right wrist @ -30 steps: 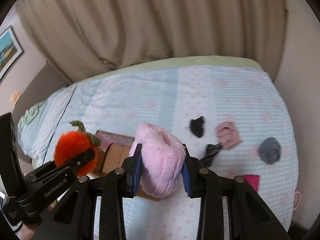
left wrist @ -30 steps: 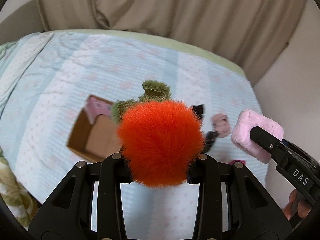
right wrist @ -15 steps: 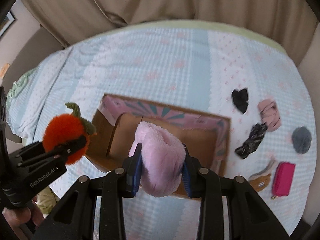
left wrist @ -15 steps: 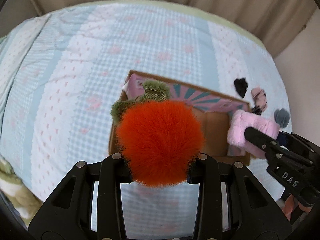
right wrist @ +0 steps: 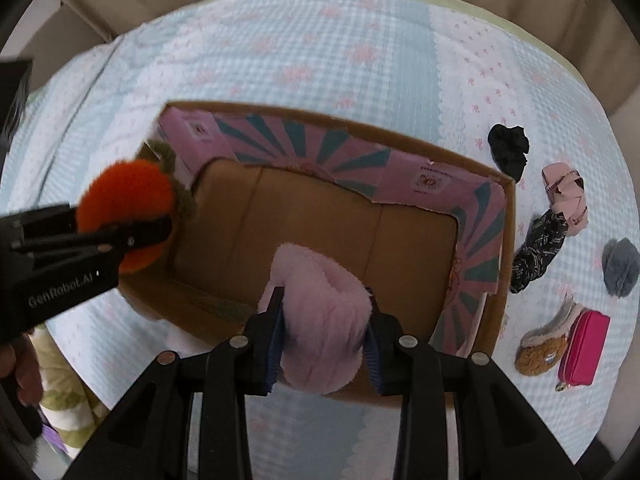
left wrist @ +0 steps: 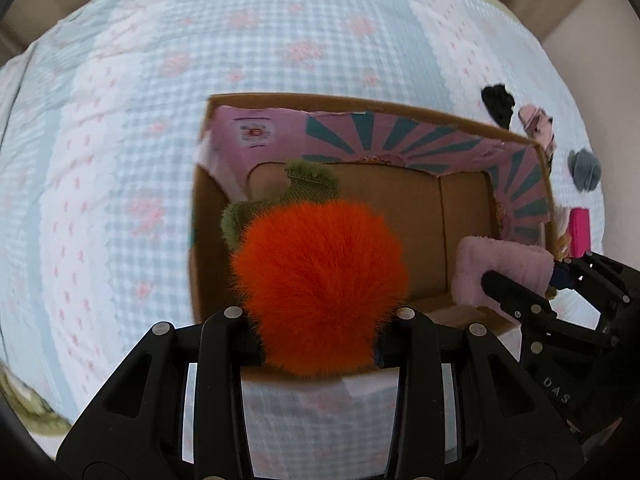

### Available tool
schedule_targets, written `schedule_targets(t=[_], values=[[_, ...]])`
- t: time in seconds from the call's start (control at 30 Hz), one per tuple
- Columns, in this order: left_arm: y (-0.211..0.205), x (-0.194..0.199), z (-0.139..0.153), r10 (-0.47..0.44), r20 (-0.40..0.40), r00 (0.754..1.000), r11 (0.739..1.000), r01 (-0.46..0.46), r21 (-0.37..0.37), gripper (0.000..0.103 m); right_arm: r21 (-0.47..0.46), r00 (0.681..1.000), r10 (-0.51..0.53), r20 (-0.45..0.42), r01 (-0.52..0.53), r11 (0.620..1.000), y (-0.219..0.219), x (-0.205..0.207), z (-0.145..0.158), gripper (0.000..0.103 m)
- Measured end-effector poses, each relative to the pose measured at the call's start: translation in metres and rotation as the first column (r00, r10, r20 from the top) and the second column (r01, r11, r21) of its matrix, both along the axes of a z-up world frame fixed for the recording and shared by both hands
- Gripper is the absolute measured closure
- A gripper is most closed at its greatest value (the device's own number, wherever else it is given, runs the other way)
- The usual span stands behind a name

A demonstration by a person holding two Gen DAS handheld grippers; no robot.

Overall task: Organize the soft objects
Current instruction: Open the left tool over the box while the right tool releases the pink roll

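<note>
Orange and pink plush toys are hanging over the open box, ready to drop.
Left wrist view: the left gripper (left wrist: 318, 314) is clenching the orange toy (left wrist: 320, 292) above the box (left wrist: 400, 204). Right wrist view: the right gripper (right wrist: 324, 344) is clenching the pink toy (right wrist: 320, 320) over the same box on the bed (right wrist: 320, 60); next, both jaws need releasing.

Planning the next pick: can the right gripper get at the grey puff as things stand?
Probably not yet: the right gripper is shut on the pink plush. The grey puff lies uncovered on the bed.
</note>
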State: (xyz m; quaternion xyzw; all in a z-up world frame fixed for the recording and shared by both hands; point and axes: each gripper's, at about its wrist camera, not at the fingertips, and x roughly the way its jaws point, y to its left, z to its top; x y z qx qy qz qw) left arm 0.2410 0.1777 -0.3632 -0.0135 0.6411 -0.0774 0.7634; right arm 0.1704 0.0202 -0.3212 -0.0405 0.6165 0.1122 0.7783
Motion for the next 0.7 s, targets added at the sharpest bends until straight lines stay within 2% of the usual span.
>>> schedule_targets(t=[0.2, 0.37, 0.43, 0.47, 0.5, 0.53, 0.57, 0.6, 0.7], values=[[-0.016, 0.016, -0.030, -0.055, -0.039, 0.998, 0.998, 0.056, 0.026, 0.071, -0.012, 0.999, 0.042, 0.001, -0.042, 0.999, -0.002, 0.006, -0.022, 0.071], [-0.020, 0.032, -0.035, -0.048, -0.045, 0.998, 0.998, 0.050, 0.032, 0.071, 0.005, 0.999, 0.052, 0.015, -0.052, 0.999, -0.007, 0.019, -0.029, 0.071], [-0.020, 0.038, -0.032, -0.051, -0.027, 0.998, 0.998, 0.052, 0.021, 0.063, 0.009, 0.998, 0.064, 0.026, -0.064, 0.998, -0.007, 0.024, -0.029, 0.070], [-0.023, 0.041, -0.030, -0.058, -0.016, 0.998, 0.998, 0.059, 0.019, 0.039, 0.013, 0.997, 0.073, 0.039, -0.074, 0.997, -0.007, 0.027, -0.029, 0.060], [-0.024, 0.044, -0.028, -0.061, -0.010, 0.998, 0.998, 0.062, 0.031, 0.006, 0.023, 0.995, 0.082, 0.052, -0.083, 0.996, -0.007, 0.029, -0.029, 0.044], [-0.026, 0.046, -0.027, -0.061, -0.001, 0.998, 0.997, 0.061, 0.057, 0.001, 0.030, 0.994, 0.091, 0.068, -0.093, 0.995, -0.007, 0.030, -0.029, 0.033], [-0.028, 0.047, -0.025, -0.064, 0.016, 0.998, 0.995, 0.062, 0.077, 0.000, 0.032, 0.992, 0.101, 0.075, -0.103, 0.994, -0.007, 0.030, -0.029, 0.003], [-0.029, 0.048, -0.024, -0.070, 0.021, 0.997, 0.994, 0.068, 0.083, 0.000, 0.031, 0.990, 0.118, 0.080, -0.121, 0.992, -0.006, 0.030, -0.029, 0.000], [-0.031, 0.049, -0.024, -0.073, 0.015, 0.997, 0.993, 0.072, 0.090, 0.000, 0.015, 0.984, 0.163, 0.077, -0.164, 0.986, -0.005, 0.026, -0.034, 0.000]])
